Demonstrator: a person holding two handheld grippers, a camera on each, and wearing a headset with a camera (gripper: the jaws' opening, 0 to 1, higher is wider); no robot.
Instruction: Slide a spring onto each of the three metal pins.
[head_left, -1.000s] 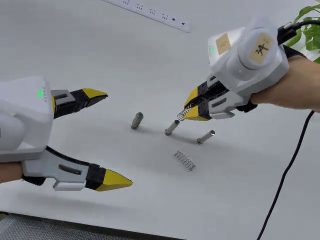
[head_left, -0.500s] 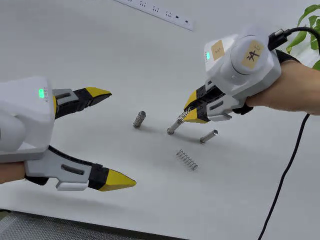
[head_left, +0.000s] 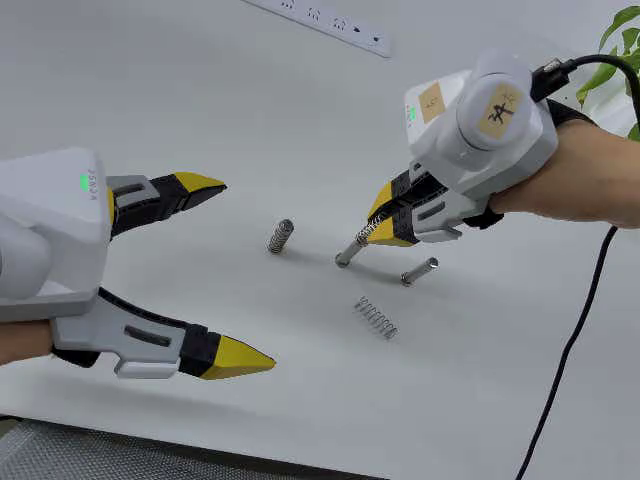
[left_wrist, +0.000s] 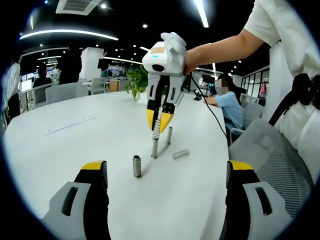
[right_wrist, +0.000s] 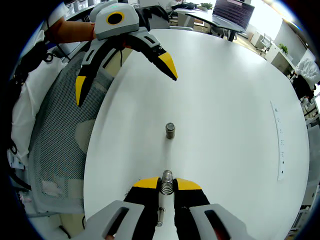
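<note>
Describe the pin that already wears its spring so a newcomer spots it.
On the white table, three pins stand in a row. Take the end pin nearest the open left gripper: coils wrap its shaft, while the middle pin and the far pin show bare metal.

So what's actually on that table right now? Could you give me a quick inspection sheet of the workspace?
Surface: plain white table.
Job's things: left pin wears a fitted spring; middle pin has the held spring at its top; right pin bare; spare spring lies loose.
Clutter: power strip near the far edge.
Grippers: left gripper, fingers wide apart, holding nothing; right gripper, fingers closed on the held spring.
Cables: black cable trails over the table on the right.
Surroundings: plant; office with a seated person.
</note>
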